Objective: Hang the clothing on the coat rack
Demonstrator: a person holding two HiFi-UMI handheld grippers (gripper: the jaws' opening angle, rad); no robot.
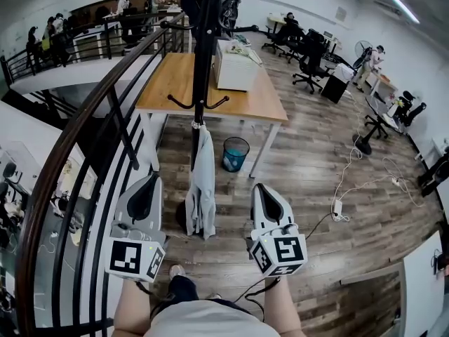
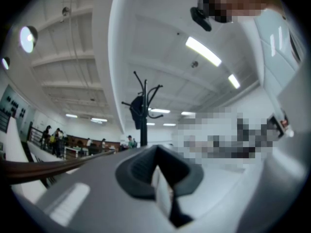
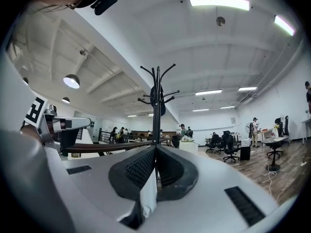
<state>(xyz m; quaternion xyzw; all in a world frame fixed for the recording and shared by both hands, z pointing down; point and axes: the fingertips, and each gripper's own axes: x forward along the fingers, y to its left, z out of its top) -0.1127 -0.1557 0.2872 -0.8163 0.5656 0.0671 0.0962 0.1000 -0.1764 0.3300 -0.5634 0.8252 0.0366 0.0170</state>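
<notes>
A black coat rack stands in front of me, between the railing and a wooden table. A pale grey garment hangs from one of its low hooks and reaches almost to the floor. My left gripper is just left of the garment, apart from it, jaws together and empty. To the garment's right my right gripper is likewise shut with nothing held. Both gripper views look up along closed jaws at the coat rack, where something dark hangs near the top.
A curved black railing runs along the left, with a drop to a lower floor beyond. The wooden table carries a white box. A blue bin stands beneath it. Cables and office chairs are to the right.
</notes>
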